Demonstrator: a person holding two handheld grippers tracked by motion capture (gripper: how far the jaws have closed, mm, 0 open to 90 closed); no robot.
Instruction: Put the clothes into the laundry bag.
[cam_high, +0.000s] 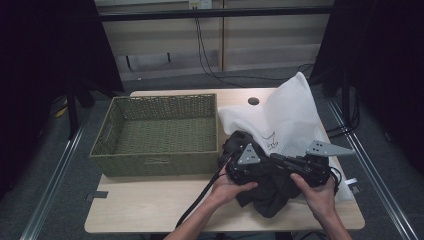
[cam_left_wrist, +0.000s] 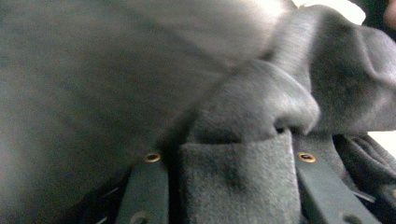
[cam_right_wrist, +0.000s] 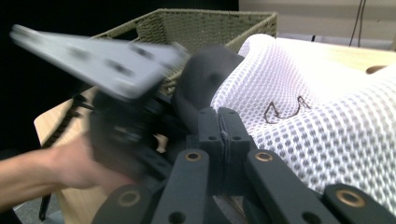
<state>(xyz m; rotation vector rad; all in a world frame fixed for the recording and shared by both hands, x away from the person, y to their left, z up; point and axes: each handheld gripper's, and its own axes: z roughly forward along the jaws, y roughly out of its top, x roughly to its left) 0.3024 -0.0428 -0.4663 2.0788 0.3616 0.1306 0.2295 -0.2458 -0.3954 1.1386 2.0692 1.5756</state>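
Note:
A dark grey garment (cam_high: 270, 197) lies bunched at the table's front right, against the mouth of a white mesh bag (cam_high: 295, 115) that rises to a peak behind it. My left gripper (cam_high: 262, 170) is buried in the garment (cam_left_wrist: 140, 70), and a thick fold fills the gap between its jaws (cam_left_wrist: 233, 161). My right gripper (cam_high: 276, 158) points left with its pads (cam_right_wrist: 223, 133) pressed together on a thin edge beside the bag's mesh (cam_right_wrist: 317, 126). The other hand's gripper (cam_right_wrist: 116, 107) shows blurred in the right gripper view, in front of the garment (cam_right_wrist: 201, 84).
An empty green wicker basket (cam_high: 155, 165) stands on the left half of the wooden table (cam_high: 150, 205), close to the garment, and its corner (cam_right_wrist: 210, 23) rises behind the bag. A round hole (cam_high: 253, 101) marks the table's far edge. Black curtains flank both sides.

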